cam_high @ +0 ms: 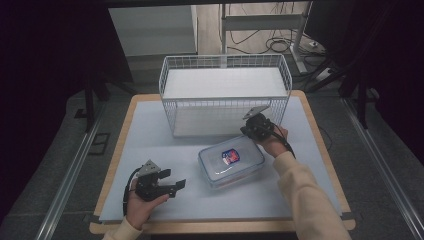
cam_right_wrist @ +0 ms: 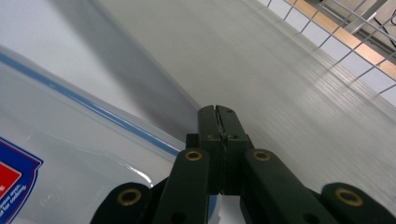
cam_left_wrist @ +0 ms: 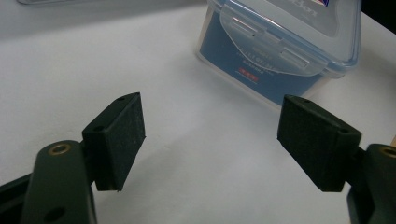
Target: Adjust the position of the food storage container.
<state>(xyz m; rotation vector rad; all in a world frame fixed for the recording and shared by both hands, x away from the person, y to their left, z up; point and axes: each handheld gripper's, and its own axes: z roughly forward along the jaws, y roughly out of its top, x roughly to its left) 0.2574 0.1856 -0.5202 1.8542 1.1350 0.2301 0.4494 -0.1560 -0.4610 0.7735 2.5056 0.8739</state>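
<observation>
Container (cam_high: pixel 231 161) sits mid-bench; my right hand-held gripper (cam_high: pixel 251 132), pressed together at its one o'clock corner, braces it while my left hand-held gripper (cam_high: pixel 176 181), spread, lines up from eight o'clock.

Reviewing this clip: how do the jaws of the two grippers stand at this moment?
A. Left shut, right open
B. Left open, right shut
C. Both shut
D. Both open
B. In the left gripper view the left gripper has its pads wide apart over the bare table, short of the plastic container; in the right gripper view the right gripper has its jaws pressed together beside the container's lid.
</observation>
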